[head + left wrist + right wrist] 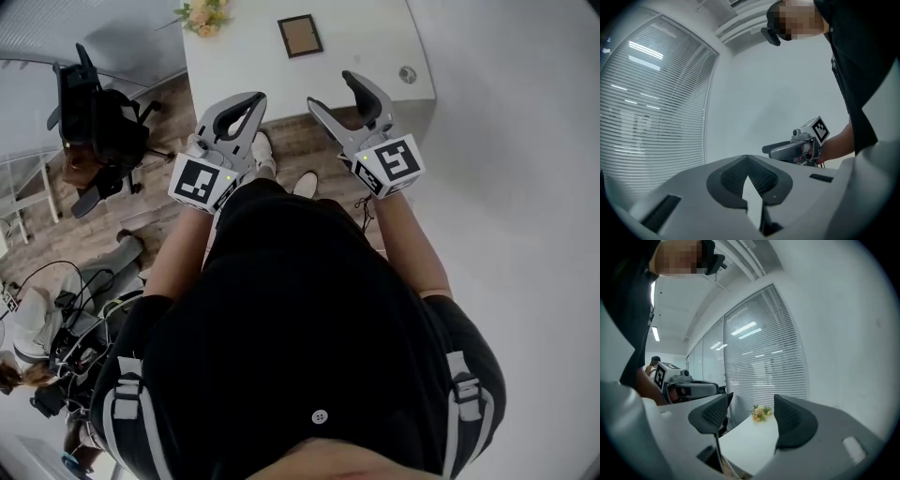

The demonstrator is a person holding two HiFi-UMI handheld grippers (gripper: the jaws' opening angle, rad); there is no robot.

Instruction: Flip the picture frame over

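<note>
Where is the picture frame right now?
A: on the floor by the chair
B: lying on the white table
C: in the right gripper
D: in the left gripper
B: the picture frame lies on the white table near the flowers, while the left gripper, jaws together, and the right gripper, jaws apart, hold nothing.

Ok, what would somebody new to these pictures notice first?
The two grippers are held up before the person's black top: the left gripper shut, the right gripper open with nothing between its jaws. Beyond them, a small dark picture frame sits untouched on the white table, with flowers at the table's far left corner.
</note>
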